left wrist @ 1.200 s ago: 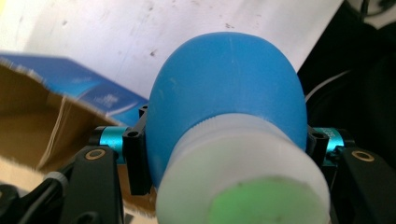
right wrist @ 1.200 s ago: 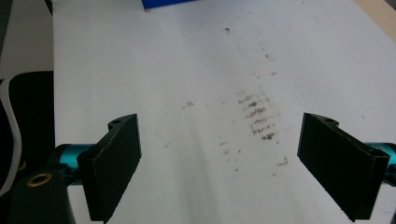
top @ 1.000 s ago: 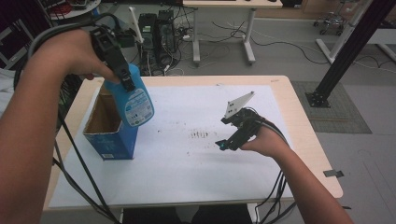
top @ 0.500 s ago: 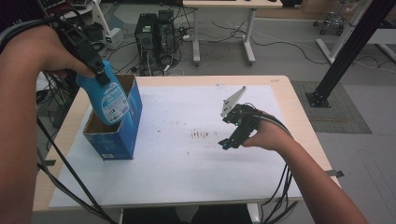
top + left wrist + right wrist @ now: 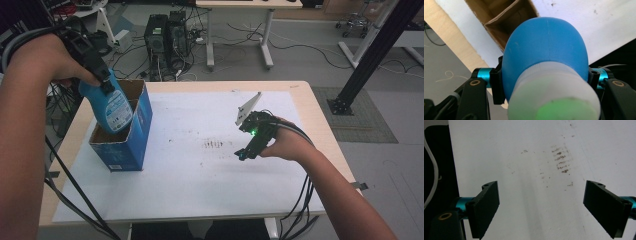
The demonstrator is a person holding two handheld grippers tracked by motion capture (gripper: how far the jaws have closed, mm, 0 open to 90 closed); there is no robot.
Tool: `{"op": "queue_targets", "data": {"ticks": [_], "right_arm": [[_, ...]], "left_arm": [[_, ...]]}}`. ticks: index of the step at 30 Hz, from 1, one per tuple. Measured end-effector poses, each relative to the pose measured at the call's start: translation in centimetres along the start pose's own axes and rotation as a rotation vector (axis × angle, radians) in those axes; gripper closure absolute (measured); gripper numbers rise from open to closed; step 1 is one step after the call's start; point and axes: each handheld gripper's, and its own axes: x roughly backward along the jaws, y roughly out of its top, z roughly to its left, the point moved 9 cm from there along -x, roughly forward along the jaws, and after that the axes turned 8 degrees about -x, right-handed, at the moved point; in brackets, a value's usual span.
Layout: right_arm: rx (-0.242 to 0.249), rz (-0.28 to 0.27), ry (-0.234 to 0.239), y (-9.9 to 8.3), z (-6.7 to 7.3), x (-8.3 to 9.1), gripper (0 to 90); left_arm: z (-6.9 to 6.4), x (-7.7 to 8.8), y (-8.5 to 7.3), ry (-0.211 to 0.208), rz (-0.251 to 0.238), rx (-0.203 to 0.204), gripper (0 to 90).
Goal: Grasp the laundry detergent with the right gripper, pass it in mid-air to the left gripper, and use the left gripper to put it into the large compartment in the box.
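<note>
one blue bottle [image 5: 114, 107] clamped by left gripper [image 5: 102, 82] seemingly inside box [image 5: 122, 145] rim; right gripper [image 5: 250, 145] agape

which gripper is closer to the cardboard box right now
Left. The left gripper holds the blue bottle right over the cardboard box opening, the bottle's bottom dipping inside. The right gripper rests open on the white sheet, well off to the box's right.

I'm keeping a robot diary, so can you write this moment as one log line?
left tongs: shut on blue bottle | bottle: partly inside cardboard box | right tongs: open, holding nothing, above white mat
</note>
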Motion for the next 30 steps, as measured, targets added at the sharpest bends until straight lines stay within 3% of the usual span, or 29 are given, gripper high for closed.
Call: {"op": "queue_targets", "data": {"ticks": [4,12,13,15,24,30], "right_arm": [[0.000,0.005,-0.006,0.0,0.0,0.1,12.7],[-0.002,0.008,-0.010,0.0,-0.1,0.0,12.7],[0.000,0.010,-0.011,0.1,0.0,-0.1,12.7],[0.000,0.011,-0.010,0.1,0.1,-0.1,12.7],[0.000,0.018,-0.011,0.1,0.1,-0.2,12.7],[-0.003,0.024,-0.013,0.1,0.1,-0.3,12.7]], "left_arm": [[0.7,-0.9,-0.1,0.022,0.008,0.008,38.1],[0.9,-3.3,-0.2,0.011,0.020,-0.012,38.1],[1.0,-4.5,-0.2,0.013,0.030,-0.017,38.2],[1.1,-4.9,-0.3,0.014,0.031,-0.021,38.1],[1.8,-9.3,-0.6,0.003,0.048,-0.079,38.2],[1.9,-11.2,-0.6,-0.007,0.057,-0.101,38.1]]}}
